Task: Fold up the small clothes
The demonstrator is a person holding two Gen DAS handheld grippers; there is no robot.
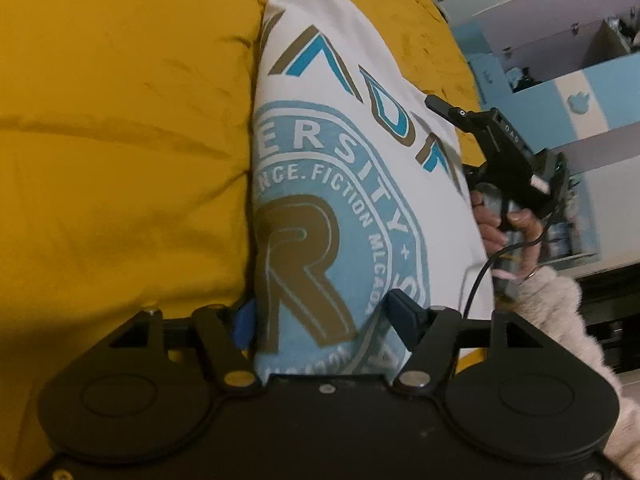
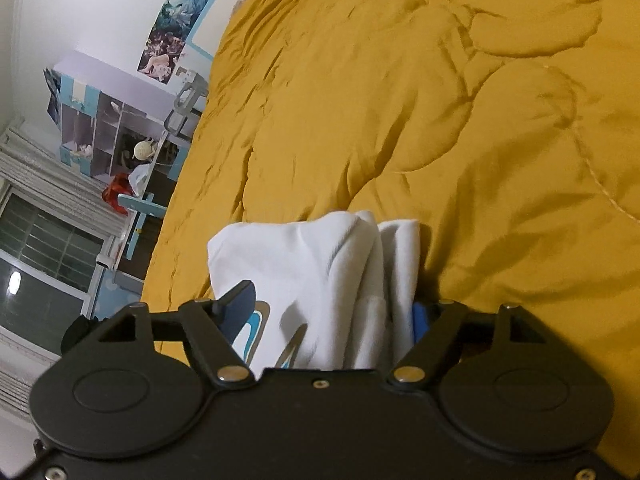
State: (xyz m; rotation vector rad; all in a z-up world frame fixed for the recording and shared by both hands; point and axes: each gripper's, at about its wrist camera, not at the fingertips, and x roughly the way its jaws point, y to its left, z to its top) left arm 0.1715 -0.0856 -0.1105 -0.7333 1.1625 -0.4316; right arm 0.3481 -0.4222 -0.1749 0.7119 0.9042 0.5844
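A white T-shirt (image 1: 344,152) with a light blue and brown "UNIVERSITY" crest hangs stretched over the yellow bedspread (image 1: 120,128). My left gripper (image 1: 324,320) is shut on one end of the shirt, the cloth bunched between its blue pads. My right gripper (image 2: 332,312) is shut on the other end, where white folds (image 2: 320,264) bulge out between the fingers. The right gripper also shows in the left wrist view (image 1: 508,152), held in a hand at the shirt's right edge.
The yellow quilted bedspread (image 2: 440,120) fills most of both views. Blue and lilac shelves (image 1: 580,80) stand beside the bed. A window (image 2: 44,256), shelves (image 2: 96,128) and wall posters (image 2: 176,16) lie past the bed's left edge.
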